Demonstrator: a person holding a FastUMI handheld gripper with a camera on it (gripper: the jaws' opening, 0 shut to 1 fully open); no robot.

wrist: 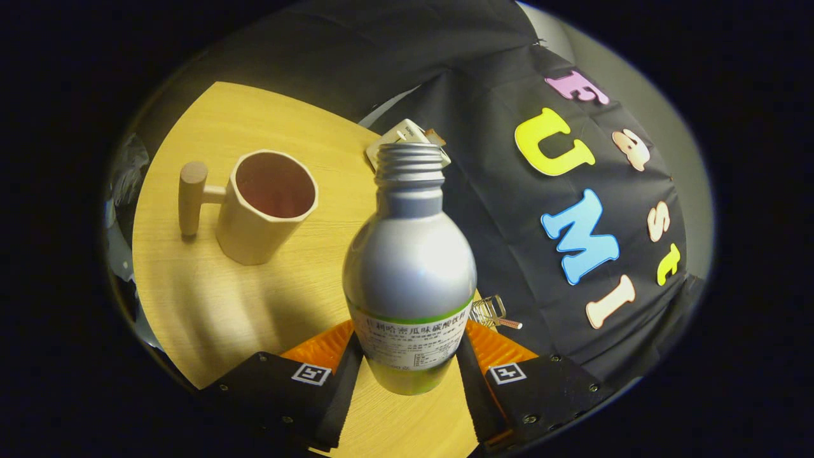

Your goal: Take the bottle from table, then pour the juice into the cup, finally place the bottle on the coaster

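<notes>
A silver bottle (410, 261) with an open threaded neck and a white label sits between the two fingers of my gripper (409, 356); both fingers press on its lower body and its base hangs above the table. The whole view is tilted. Beyond the fingers and to the left of the bottle, a cream-coloured cup (267, 207) with a peg-shaped side handle stands on the round wooden table (210, 305). Its inside looks dark; I cannot tell whether it holds liquid.
A white boxy object (400, 137) lies at the table's far edge, partly hidden behind the bottle's neck. A small wire clip (493, 312) lies at the table's edge just right of the bottle. The black booth cloth hangs close behind the table.
</notes>
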